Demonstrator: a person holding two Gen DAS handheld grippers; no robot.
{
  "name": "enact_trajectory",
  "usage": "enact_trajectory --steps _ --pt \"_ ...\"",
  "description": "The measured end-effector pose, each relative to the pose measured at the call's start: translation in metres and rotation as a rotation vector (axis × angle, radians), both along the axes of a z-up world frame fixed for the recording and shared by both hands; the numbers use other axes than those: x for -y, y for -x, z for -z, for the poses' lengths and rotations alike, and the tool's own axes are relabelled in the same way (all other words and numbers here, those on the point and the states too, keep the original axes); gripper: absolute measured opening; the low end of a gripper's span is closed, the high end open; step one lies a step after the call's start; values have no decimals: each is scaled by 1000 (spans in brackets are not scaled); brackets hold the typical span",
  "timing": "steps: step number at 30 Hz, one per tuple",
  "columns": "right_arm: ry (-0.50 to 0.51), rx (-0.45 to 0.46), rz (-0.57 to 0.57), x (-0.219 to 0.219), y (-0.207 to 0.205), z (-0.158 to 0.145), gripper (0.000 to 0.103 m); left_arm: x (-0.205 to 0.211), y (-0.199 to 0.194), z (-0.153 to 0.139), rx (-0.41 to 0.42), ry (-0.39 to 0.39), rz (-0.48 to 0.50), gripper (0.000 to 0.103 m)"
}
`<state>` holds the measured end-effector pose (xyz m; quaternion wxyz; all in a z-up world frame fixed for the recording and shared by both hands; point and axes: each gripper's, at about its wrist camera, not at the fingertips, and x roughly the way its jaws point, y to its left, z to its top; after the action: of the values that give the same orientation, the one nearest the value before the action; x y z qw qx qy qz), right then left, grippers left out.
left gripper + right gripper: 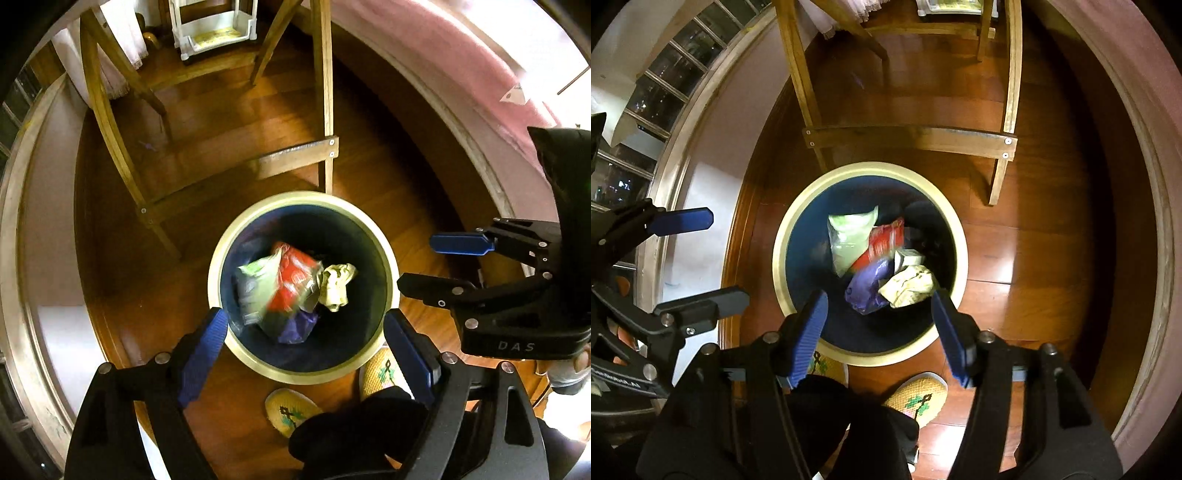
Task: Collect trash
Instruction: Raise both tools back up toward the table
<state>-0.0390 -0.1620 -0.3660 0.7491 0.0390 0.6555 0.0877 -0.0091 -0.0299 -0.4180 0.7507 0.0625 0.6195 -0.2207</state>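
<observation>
A round trash bin with a cream rim (218, 266) (779, 236) and dark blue inside stands on the wood floor below both grippers. In it lie a pale green packet (255, 280) (849, 236), a red wrapper (295, 277) (884, 240), a purple bag (299, 325) (866, 288) and a crumpled cream paper (336, 282) (908, 286). My left gripper (304, 332) is open and empty above the bin. My right gripper (881, 321) is open and empty above it too. The right gripper also shows in the left wrist view (421, 262), and the left gripper in the right wrist view (727, 254).
A wooden chair's legs and crossbar (295, 157) (912, 138) stand just beyond the bin. My slippered feet (291, 410) (919, 397) are on the floor right before it. A white wall (55, 221) is at the left, a pink bed edge (461, 74) at the right.
</observation>
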Motion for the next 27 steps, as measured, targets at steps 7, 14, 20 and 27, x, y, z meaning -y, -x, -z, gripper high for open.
enact_trajectory --steps 7,14,20,27 --pt "10 35 10 -1 1 -51 56 -9 -10 -52 37 34 -11 87" --pt "7 85 45 -11 2 -144 56 -17 -9 -145 84 62 -19 87" --pt "8 147 68 -21 5 -239 56 -25 0 -250 119 116 -28 87" --pt "23 271 92 -33 7 -361 56 -27 13 -377 218 151 28 87"
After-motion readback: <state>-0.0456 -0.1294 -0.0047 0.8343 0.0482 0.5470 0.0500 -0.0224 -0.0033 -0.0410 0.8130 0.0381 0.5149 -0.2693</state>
